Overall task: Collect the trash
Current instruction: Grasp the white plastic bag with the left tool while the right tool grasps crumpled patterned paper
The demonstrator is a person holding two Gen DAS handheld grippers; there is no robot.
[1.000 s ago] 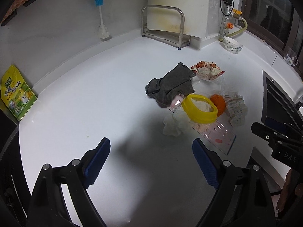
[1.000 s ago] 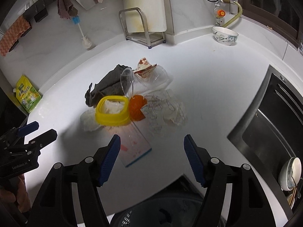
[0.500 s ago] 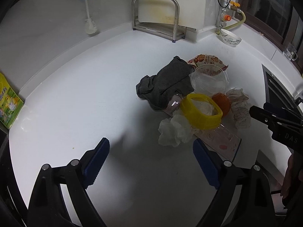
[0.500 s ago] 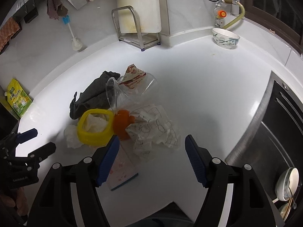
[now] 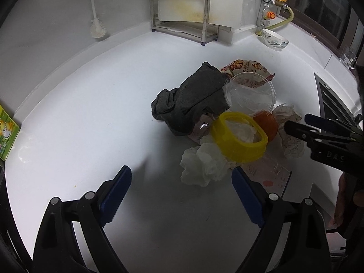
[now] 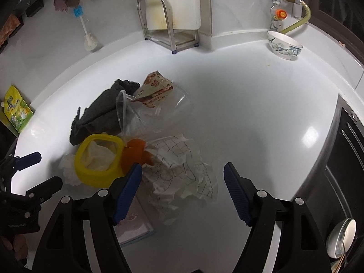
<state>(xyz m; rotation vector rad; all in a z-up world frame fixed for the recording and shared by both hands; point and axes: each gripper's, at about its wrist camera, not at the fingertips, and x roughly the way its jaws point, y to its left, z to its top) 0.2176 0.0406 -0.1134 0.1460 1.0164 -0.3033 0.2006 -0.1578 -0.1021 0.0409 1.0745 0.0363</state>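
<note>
Now right tool (image 6: 183, 191) jaws apart, just opening, over crumpled checked paper (image 6: 182, 170); left tool (image 5: 182, 193) apart, beside white tissue (image 5: 202, 166).

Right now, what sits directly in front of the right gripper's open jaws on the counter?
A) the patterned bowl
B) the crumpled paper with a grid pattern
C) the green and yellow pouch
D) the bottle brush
B: in the right wrist view, the crumpled grid-pattern paper lies just ahead of the right gripper, whose jaws stand open and empty, while the bowl sits far back by the wall.
</note>
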